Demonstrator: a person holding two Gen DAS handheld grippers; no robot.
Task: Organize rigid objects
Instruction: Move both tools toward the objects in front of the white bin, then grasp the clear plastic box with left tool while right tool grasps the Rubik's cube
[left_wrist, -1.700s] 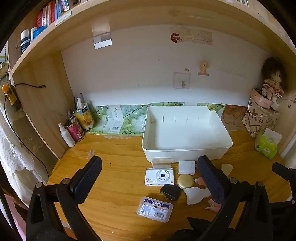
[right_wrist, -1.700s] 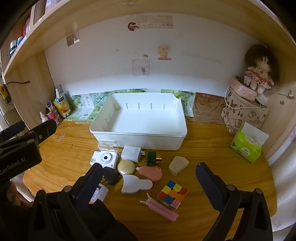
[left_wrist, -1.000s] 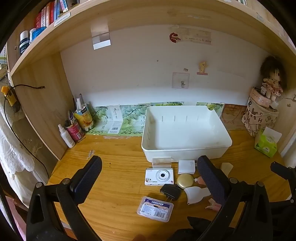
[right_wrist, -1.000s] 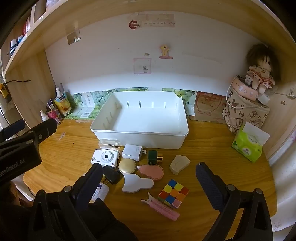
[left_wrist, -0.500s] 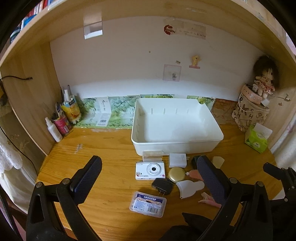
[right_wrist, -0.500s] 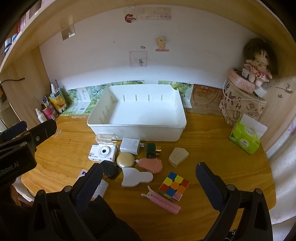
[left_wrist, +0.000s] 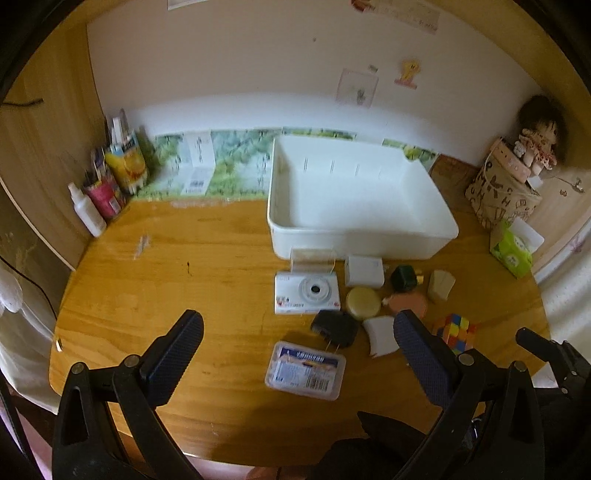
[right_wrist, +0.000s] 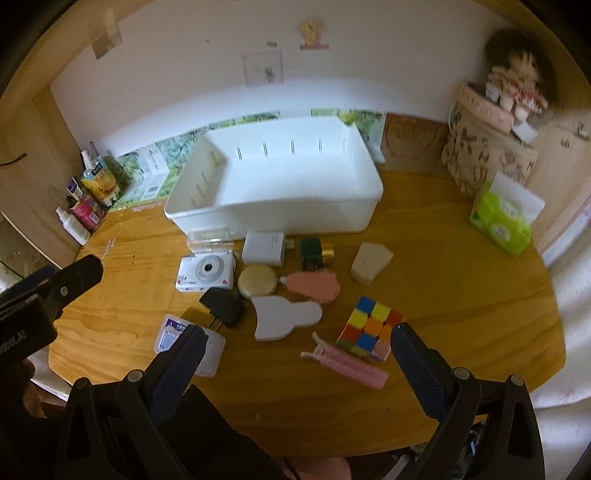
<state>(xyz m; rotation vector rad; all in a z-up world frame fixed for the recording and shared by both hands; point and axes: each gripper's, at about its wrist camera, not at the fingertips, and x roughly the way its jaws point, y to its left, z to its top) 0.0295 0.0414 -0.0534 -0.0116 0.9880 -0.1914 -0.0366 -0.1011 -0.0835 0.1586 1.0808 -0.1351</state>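
Both tongs gape wide and empty: left tongs (left_wrist: 297, 347) hover above the clear plastic case (left_wrist: 305, 370), right tongs (right_wrist: 295, 354) above the pink hair clip (right_wrist: 345, 362) and colour cube (right_wrist: 370, 326). Beyond them on the table (right_wrist: 461, 295), the white bin (right_wrist: 277, 218) waits empty, probably everything's destination.

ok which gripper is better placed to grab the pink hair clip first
Probably right. The pink hair clip lies between the open right gripper fingers, beside the multicoloured puzzle cube. The left gripper, also open, faces the clear plastic labelled case instead.
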